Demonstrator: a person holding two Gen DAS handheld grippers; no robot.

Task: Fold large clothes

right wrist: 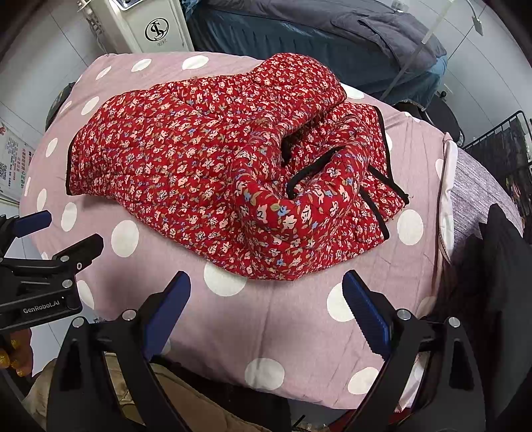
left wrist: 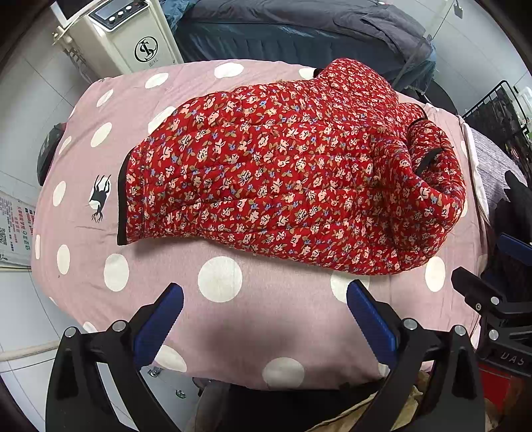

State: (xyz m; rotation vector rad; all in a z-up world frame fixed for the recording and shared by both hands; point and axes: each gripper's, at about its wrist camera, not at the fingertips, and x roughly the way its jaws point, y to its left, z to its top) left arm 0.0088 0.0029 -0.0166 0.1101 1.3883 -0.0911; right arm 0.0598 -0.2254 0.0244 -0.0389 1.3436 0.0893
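Left wrist view. The red floral quilted jacket (left wrist: 286, 172) lies folded on the pink polka-dot cloth (left wrist: 232, 319) that covers the table, its black-edged hem toward the left and a bunched sleeve (left wrist: 435, 172) at its right end. The left tongs (left wrist: 264, 292) hang above the cloth just short of the jacket's near edge, jaws wide apart and holding nothing. A cream machine (left wrist: 133, 36) stands beyond the jacket's far left corner; dark bedding (left wrist: 299, 30) lies behind the jacket. Part of the right tongs (left wrist: 478, 292) enters at the jacket's near right.

Right wrist view. The jacket (right wrist: 186, 166) rests mid-cloth (right wrist: 282, 325), its sleeve cuff with black piping (right wrist: 316, 172) folded over the right half. The right tongs (right wrist: 266, 282) are spread wide and empty, poised over the cloth just before the jacket's near edge, not touching it. The left tongs (right wrist: 63, 232) appear to the jacket's near left, also parted.
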